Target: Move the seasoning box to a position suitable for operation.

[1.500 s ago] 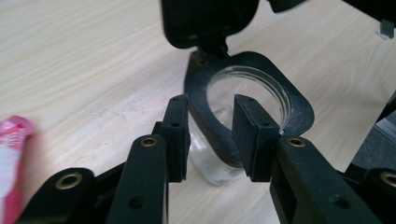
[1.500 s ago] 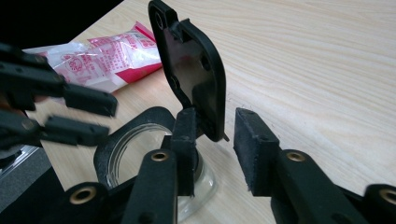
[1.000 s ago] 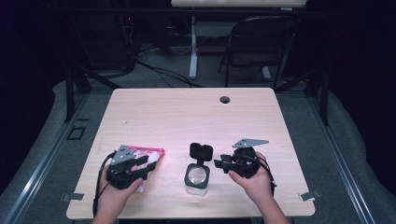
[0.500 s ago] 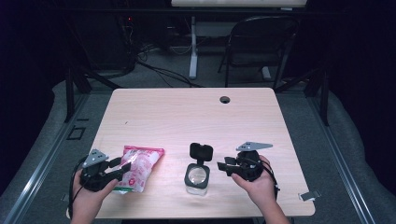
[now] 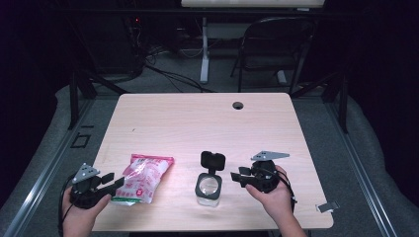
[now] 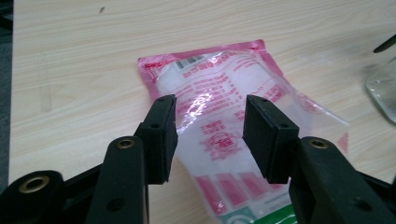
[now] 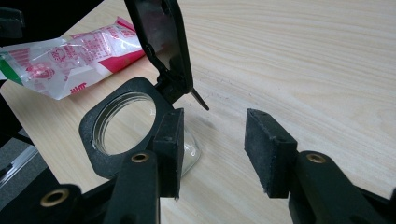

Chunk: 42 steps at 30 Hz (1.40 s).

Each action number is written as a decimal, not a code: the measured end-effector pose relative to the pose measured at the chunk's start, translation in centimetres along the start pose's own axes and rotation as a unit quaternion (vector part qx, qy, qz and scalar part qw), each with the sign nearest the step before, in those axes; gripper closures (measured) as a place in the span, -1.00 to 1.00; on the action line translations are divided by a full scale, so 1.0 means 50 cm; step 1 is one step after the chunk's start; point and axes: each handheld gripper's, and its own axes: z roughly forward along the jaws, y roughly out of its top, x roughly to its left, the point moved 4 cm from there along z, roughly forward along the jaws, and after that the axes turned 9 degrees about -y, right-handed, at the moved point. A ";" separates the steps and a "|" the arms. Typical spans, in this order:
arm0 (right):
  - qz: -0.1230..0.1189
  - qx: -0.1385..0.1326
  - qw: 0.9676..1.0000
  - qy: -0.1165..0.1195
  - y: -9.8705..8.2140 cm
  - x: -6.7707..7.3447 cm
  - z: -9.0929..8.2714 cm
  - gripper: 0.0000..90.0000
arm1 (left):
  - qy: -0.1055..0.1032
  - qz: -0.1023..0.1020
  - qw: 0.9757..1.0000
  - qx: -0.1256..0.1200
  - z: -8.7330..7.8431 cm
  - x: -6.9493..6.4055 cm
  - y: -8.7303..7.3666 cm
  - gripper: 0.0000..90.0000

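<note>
The high view looked forward and down from above the near edge of the table (image 5: 197, 118), far enough back to take in its whole top. The left gripper view looked close and low along its jaws toward the pink pouch (image 6: 224, 121). The right gripper view looked equally close along its jaws past the clear jar (image 7: 126, 126). All three views shared the pouch and the jar.

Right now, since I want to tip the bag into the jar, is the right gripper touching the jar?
Cannot tell. In the right gripper view its left pad overlaps the jar rim; in the high view the right gripper sits close beside it, no plain gap.
</note>
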 end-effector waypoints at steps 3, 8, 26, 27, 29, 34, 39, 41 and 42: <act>-0.002 0.004 1.000 -0.002 -0.001 0.000 0.000 0.28 | 0.013 0.004 1.000 -0.002 -0.005 0.012 -0.006 0.19; -0.003 0.004 1.000 -0.003 -0.001 -0.003 -0.001 0.28 | 0.030 -0.003 1.000 0.000 -0.022 0.040 -0.022 0.20; 0.000 0.004 1.000 -0.002 -0.003 -0.001 0.007 0.26 | 0.019 -0.020 1.000 0.000 -0.029 0.049 -0.045 0.25; 0.003 0.004 1.000 -0.001 -0.003 0.000 0.007 0.26 | 0.015 -0.018 1.000 -0.001 -0.025 0.042 -0.041 0.25; 0.002 0.006 1.000 -0.003 -0.004 -0.001 0.007 0.25 | 0.007 -0.016 1.000 0.001 -0.018 0.034 -0.035 0.24; -0.002 0.009 1.000 -0.003 -0.004 -0.001 0.007 0.24 | -0.013 -0.029 0.999 0.017 0.012 0.024 -0.032 0.26; -0.001 0.008 1.000 -0.003 -0.005 -0.002 0.007 0.24 | -0.019 -0.047 0.998 0.025 0.029 0.026 -0.036 0.25; 0.000 0.007 1.000 -0.003 -0.005 -0.003 0.009 0.23 | -0.023 -0.057 0.998 0.025 0.034 0.028 -0.040 0.25; 0.000 0.007 1.000 -0.003 -0.005 -0.003 0.009 0.23 | -0.023 -0.057 0.998 0.025 0.034 0.028 -0.040 0.25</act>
